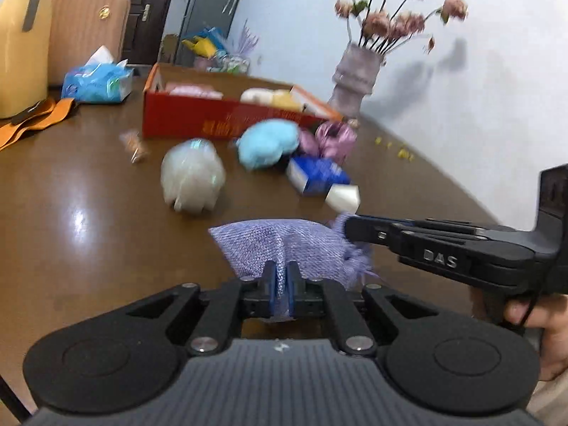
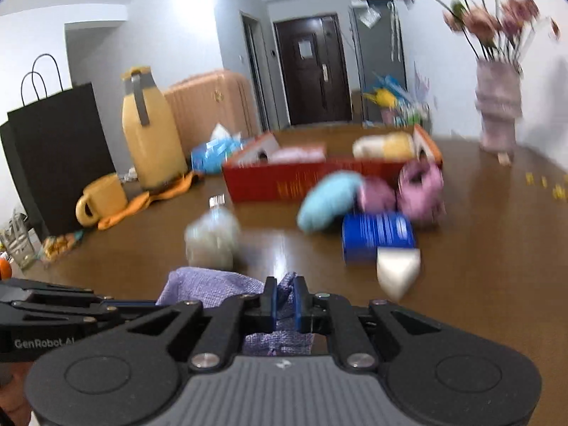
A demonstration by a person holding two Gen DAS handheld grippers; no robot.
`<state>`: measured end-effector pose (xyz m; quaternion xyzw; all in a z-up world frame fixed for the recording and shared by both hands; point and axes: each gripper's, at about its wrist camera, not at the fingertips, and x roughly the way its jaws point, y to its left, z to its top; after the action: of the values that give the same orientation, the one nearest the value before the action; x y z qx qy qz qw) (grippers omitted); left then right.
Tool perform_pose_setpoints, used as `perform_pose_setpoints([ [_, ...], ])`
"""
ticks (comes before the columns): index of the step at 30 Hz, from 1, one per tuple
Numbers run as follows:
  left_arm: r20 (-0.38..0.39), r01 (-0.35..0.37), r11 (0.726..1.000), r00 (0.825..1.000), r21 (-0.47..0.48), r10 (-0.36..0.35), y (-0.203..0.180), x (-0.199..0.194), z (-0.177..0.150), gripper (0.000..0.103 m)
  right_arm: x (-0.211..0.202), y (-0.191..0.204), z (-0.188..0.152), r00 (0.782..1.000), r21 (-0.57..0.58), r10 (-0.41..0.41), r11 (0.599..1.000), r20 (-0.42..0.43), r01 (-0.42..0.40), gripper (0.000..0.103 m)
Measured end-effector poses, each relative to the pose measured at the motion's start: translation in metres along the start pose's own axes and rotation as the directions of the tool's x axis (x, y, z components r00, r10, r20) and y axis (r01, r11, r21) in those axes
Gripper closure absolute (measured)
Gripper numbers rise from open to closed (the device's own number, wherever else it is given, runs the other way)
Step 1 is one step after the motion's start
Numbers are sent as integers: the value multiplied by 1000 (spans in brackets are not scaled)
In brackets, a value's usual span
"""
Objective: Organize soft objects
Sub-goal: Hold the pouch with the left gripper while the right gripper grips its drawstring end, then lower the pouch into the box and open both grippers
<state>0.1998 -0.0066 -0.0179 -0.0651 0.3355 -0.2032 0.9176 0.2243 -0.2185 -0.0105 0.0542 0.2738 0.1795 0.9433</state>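
A lilac mesh pouch (image 1: 284, 245) is held above the brown table by both grippers. My left gripper (image 1: 282, 277) is shut on its near edge. My right gripper (image 2: 285, 293) is shut on its tasselled end, and also shows in the left wrist view (image 1: 349, 227) coming in from the right. The pouch also shows in the right wrist view (image 2: 209, 285). Farther back lie a white mesh ball (image 1: 193, 177), a light blue plush (image 1: 268, 143), pink soft items (image 1: 335, 138) and a red open box (image 1: 227, 119) holding soft things.
A blue packet (image 1: 316, 175) and a white wedge (image 1: 342, 197) lie right of centre. A vase with flowers (image 1: 355, 78) stands at the wall. A tissue pack (image 1: 97, 83), a yellow jug (image 2: 151, 131), a yellow mug (image 2: 101, 198) and a black bag (image 2: 56, 156) stand at the left.
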Motion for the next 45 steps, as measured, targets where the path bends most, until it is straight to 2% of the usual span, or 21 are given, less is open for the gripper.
perform_pose_setpoints([
  [1, -1, -15, 1000, 1000, 6, 15, 0, -1, -4, 90, -3, -1, -8, 1000, 11, -4, 1000, 2, 4, 91],
  [3, 12, -54, 999, 998, -3, 54, 2, -6, -9, 53, -12, -3, -17, 1000, 32, -7, 999, 23, 6, 86],
  [4, 33, -69, 997, 997, -18, 70, 4, -9, -10, 48, -16, -4, -21, 999, 41, -2, 999, 38, 0, 80],
  [5, 49, -77, 997, 996, -28, 78, 6, -12, -11, 48, -20, -5, -23, 998, 52, 8, 999, 55, -11, 74],
  [6, 55, -73, 997, 996, -37, 75, 7, -12, -10, 48, -23, -5, -24, 998, 59, 20, 998, 67, -24, 62],
  [7, 55, -58, 997, 997, -51, 61, 8, -11, -8, 48, -24, -6, -24, 996, 67, 37, 997, 78, -42, 56],
  [10, 39, -46, 995, 998, -88, 49, 11, -1, -6, 48, -19, -8, -24, 995, 74, 59, 995, 86, -66, 56],
  [11, 19, -56, 994, 998, -94, 58, 12, 4, -6, 50, -15, -8, -25, 995, 71, 56, 996, 80, -62, 56],
  [13, -5, -51, 994, 999, -95, 51, 12, 8, -11, 63, -4, -8, -27, 998, 79, 45, 996, 54, -49, 58],
  [14, -13, -39, 995, 999, -95, 38, 12, 10, -12, 74, 1, -9, -29, 998, 87, 53, 995, 40, -56, 60],
  [15, -15, -35, 995, 999, -94, 34, 13, 11, -14, 79, 4, -10, -31, 998, 96, 58, 994, 23, -60, 66],
  [18, -6, -36, 996, 999, -86, 36, 15, 12, -15, 87, 8, -8, -38, 999, 99, 47, 994, 21, -49, 67],
  [20, -12, -32, 995, 999, -91, 31, 15, 13, -17, 89, 8, -8, -40, 999, 114, 44, 992, 30, -47, 68],
  [24, -10, -27, 997, 1000, -71, 26, 12, 13, -18, 94, 5, -2, -40, 999, 79, 33, 996, 30, -36, 78],
  [32, -9, -15, 998, 1000, -57, 15, 13, 12, -17, 95, 4, 1, -38, 999, 53, 25, 998, 35, -27, 81],
  [35, 4, -12, 999, 1000, -44, 12, 12, 10, -14, 95, 1, 3, -36, 999, 38, 23, 999, 43, -25, 88],
  [36, 11, -10, 999, 1000, -40, 11, 12, 10, -12, 95, 1, 3, -34, 999, 31, 19, 999, 50, -21, 93],
  [38, 27, -3, 999, 1000, -33, 4, 13, 9, -7, 96, 1, 2, -29, 998, 27, 21, 999, 51, -23, 94],
  [42, 93, 33, 999, 995, 7, -34, 9, 1, 17, 96, -4, -3, -7, 995, 44, 39, 998, 97, -43, 94],
  [45, 182, 58, 998, 981, 41, -64, 11, -4, 60, 96, -3, -8, 38, 983, 13, 61, 998, 173, -65, 94],
])
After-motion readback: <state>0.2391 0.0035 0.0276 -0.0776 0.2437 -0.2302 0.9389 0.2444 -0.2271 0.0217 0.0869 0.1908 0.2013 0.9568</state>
